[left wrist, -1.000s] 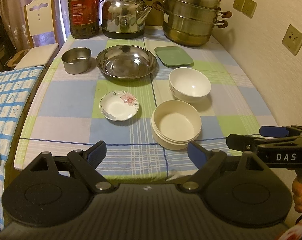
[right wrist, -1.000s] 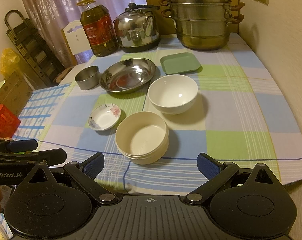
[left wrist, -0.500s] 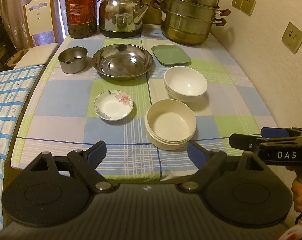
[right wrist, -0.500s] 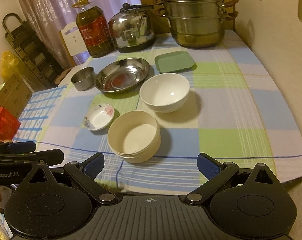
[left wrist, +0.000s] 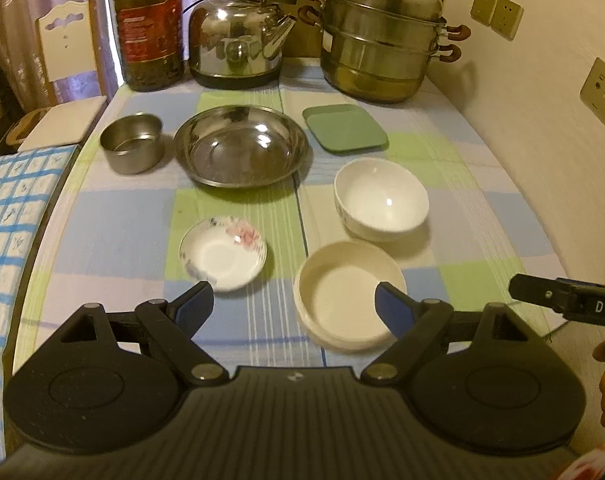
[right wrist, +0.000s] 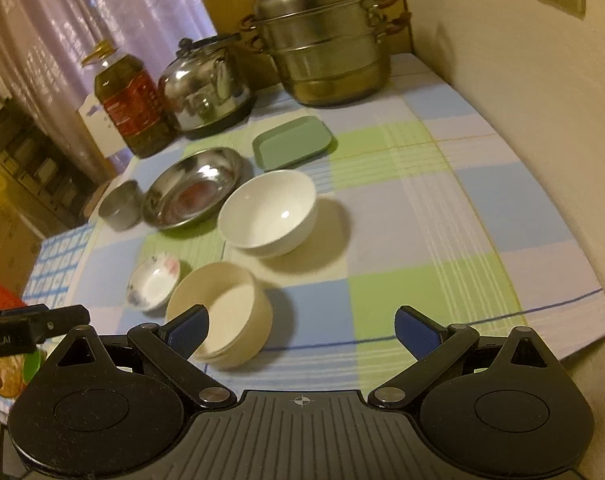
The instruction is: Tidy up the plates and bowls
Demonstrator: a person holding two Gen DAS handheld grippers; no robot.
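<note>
Up front, left gripper (left wrist: 294,302) fingers spread wide, holding nothing, over the near edge of the checked surface (left wrist: 114,224); cream bowl (left wrist: 348,292) just beyond, floral saucer (left wrist: 222,252) left of it. Right gripper (right wrist: 302,328) likewise wide apart and empty, its left pad in front of the cream bowl. Farther back: white bowl (right wrist: 268,212), steel basin (right wrist: 192,188), green plate (right wrist: 292,142). Chair (left wrist: 68,76) only in left view.
</note>
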